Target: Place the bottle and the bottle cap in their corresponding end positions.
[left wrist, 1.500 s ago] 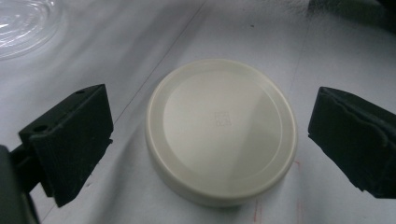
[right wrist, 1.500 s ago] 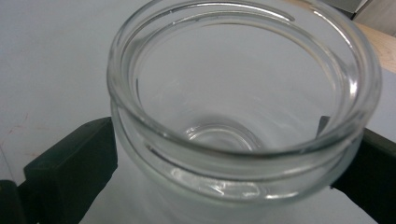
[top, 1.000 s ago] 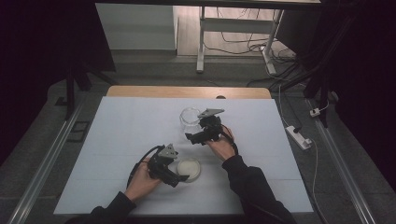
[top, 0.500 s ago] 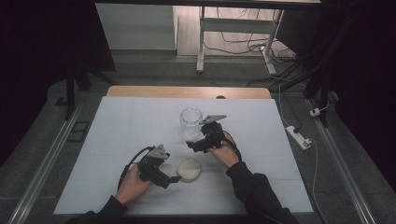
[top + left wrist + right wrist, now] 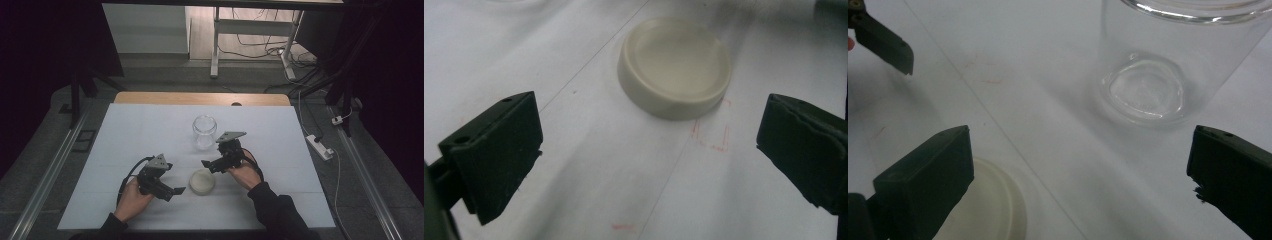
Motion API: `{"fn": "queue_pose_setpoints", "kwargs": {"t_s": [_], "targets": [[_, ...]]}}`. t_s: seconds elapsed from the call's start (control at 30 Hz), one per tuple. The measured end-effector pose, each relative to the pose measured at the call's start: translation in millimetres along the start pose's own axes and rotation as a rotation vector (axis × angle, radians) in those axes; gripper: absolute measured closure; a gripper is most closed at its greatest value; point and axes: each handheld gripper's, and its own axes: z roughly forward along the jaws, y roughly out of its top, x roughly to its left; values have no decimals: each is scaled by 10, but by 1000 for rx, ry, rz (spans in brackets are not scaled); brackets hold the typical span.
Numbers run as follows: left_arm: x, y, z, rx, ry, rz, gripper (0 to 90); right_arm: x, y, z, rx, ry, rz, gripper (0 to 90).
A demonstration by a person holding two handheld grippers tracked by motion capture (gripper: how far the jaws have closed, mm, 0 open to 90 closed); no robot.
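Since a second ago: left gripper (image 5: 172, 190) drawn back off the lid (image 5: 202, 181) toward the near edge, now just left of it, apart. Right gripper (image 5: 209, 165) pulled away from the jar (image 5: 204, 131) toward the near edge, now hovering between jar and lid, touching neither. Lid and jar unmoved.

Left jaws wide open, gripping nothing; in the left gripper view, cream lid (image 5: 674, 66) flat on the tabletop beyond the gap. Right jaws likewise wide open and empty; in the right gripper view, clear jar (image 5: 1168, 60) upright ahead, lid (image 5: 988, 210) low by the left jaw, the tip of the left gripper (image 5: 883, 40) in the upper left corner.

Lid near the middle of the near edge; jar upright at the tabletop's centre, open-mouthed, well apart from the lid.

Tabletop (image 5: 130, 140) white, with a wooden strip along the far edge. Around it dark grey floor, a white table leg (image 5: 216, 40) behind, cables and a power strip (image 5: 318, 146) off the right edge.
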Motion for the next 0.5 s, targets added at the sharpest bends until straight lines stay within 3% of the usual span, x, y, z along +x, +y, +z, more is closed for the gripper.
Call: {"fn": "queue_pose_setpoints", "kwargs": {"t_s": [0.5], "targets": [[-16,-209,-260,-3,39,-31,0,75,-243,-301,-2,-14,-26,0]]}}
